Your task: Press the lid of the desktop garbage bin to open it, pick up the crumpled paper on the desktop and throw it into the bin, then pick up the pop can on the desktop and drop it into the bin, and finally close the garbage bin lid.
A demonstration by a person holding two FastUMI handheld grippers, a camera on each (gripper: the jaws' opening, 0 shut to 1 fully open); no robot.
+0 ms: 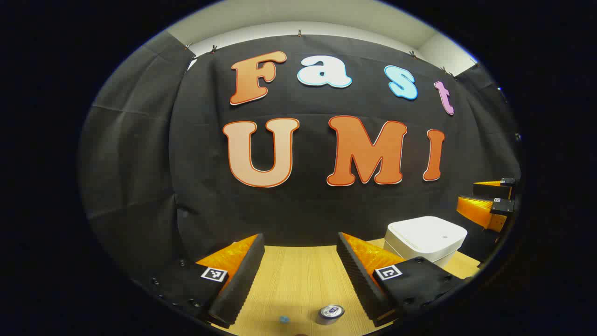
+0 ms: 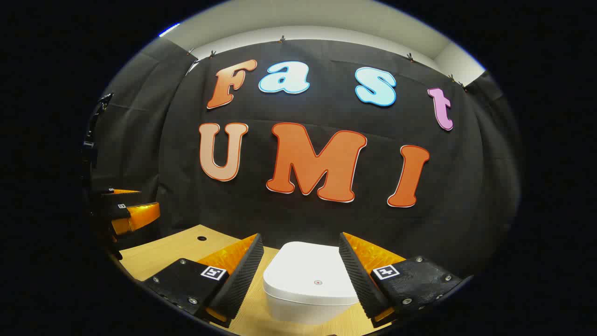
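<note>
The white desktop bin (image 2: 310,287) stands on the wooden table with its lid down, straight ahead of my right gripper (image 2: 301,270), which hangs open above it with the fingers apart and nothing held. In the left gripper view the same bin (image 1: 425,240) sits to the right. My left gripper (image 1: 301,273) is open over the table. A pop can (image 1: 331,313) stands upright low between its fingers, seen from above. The right gripper (image 1: 489,203) shows at the far right edge of the left gripper view, and the left gripper (image 2: 128,212) at the far left of the right gripper view.
The light wooden table (image 1: 294,280) ends at the black cloth wall behind it. A small blue speck (image 1: 283,319) lies on the table left of the can. A round hole (image 2: 201,238) sits in the tabletop at the left of the right gripper view.
</note>
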